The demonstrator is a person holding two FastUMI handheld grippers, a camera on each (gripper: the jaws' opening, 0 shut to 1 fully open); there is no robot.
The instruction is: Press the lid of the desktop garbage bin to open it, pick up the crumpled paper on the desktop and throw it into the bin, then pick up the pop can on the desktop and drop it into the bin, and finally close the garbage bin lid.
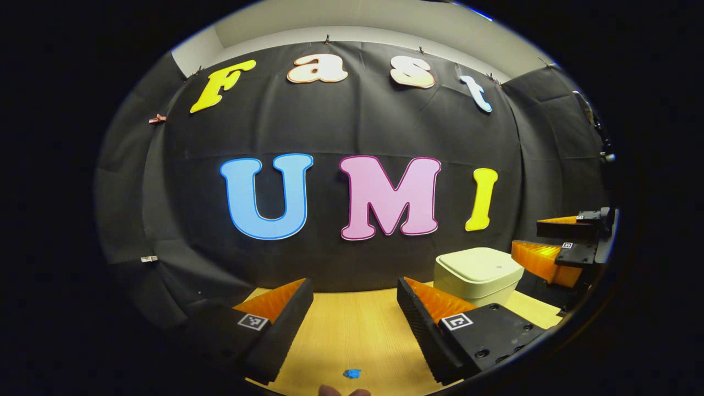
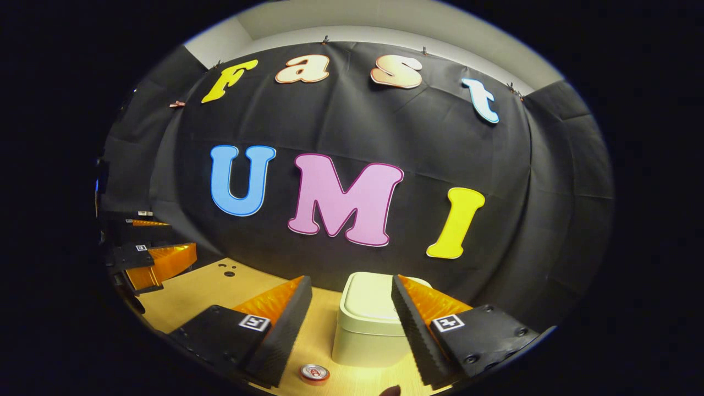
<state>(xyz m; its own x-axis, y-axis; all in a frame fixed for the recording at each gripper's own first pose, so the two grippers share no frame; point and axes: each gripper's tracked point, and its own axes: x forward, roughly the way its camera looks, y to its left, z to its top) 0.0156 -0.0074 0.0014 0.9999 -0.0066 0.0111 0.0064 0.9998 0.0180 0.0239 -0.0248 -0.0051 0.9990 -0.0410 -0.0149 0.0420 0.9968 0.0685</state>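
I hold both grippers spread and empty. From my right gripper (image 2: pixel 352 324), the shut bin (image 2: pixel 368 322) sits at twelve o'clock, the can (image 2: pixel 314 373) nearer at eleven. Left gripper (image 1: pixel 355 324): bin at two.

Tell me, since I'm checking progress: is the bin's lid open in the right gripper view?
No, the bin's lid lies flat and closed on the bin.

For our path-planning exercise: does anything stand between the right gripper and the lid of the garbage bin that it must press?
Nothing visible does. In the right gripper view the right gripper is open, with the closed lid of the garbage bin straight ahead between its fingers. The pop can stands nearer, low and off the path.
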